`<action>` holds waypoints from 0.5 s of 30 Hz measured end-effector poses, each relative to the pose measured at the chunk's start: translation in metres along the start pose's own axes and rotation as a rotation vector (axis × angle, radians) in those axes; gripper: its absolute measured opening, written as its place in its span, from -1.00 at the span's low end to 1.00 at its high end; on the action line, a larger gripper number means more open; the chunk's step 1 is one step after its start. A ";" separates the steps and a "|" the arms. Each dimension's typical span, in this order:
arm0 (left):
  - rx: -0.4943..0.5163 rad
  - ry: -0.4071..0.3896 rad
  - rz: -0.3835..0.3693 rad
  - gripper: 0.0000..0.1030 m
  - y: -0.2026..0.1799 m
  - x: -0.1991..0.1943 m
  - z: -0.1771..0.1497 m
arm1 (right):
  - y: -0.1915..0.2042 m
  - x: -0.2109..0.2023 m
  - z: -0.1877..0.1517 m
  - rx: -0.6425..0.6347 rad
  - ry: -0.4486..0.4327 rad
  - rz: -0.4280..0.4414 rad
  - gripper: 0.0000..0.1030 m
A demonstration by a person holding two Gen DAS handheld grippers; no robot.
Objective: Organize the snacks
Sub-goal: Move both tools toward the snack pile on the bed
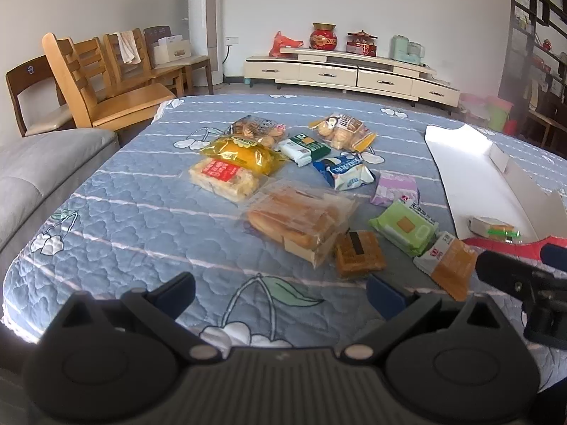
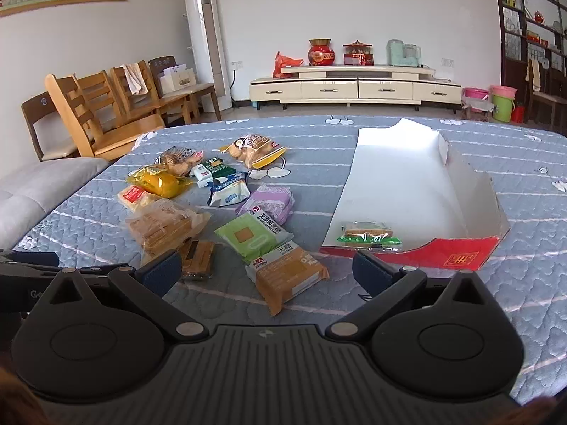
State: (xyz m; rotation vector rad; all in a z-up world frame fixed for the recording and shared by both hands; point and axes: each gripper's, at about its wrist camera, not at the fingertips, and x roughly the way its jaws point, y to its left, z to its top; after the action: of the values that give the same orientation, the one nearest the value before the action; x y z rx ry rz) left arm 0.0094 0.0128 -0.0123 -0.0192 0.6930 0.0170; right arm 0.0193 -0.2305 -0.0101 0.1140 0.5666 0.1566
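Both wrist views looked forward and down from low over the bed (image 1: 124, 212), sharing the snack packets (image 2: 212, 205) and box (image 2: 407, 184).

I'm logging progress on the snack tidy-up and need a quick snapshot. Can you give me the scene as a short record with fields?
surface: blue quilted cover with cherry prints
container: open white box with red front, on the right
already in box: one green-edged snack pack, at the near end
still loose: about eleven packs left of the box, among them an orange cracker pack, a light green pack, a purple pack and a yellow bag
left gripper: open, holding nothing
right gripper: open, holding nothing
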 end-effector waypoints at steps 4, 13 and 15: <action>-0.004 0.002 0.003 0.98 0.001 0.002 0.000 | 0.003 0.003 -0.002 -0.011 0.014 -0.001 1.00; -0.002 0.014 -0.001 0.98 0.000 0.007 -0.001 | 0.005 0.010 -0.004 -0.016 0.035 0.001 1.00; 0.000 0.017 -0.003 0.98 -0.001 0.008 -0.001 | 0.004 0.011 -0.004 -0.013 0.040 0.001 1.00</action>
State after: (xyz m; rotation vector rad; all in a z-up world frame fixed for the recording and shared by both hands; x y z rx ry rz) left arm 0.0150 0.0122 -0.0180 -0.0210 0.7100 0.0137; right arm 0.0254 -0.2240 -0.0189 0.0990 0.6058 0.1638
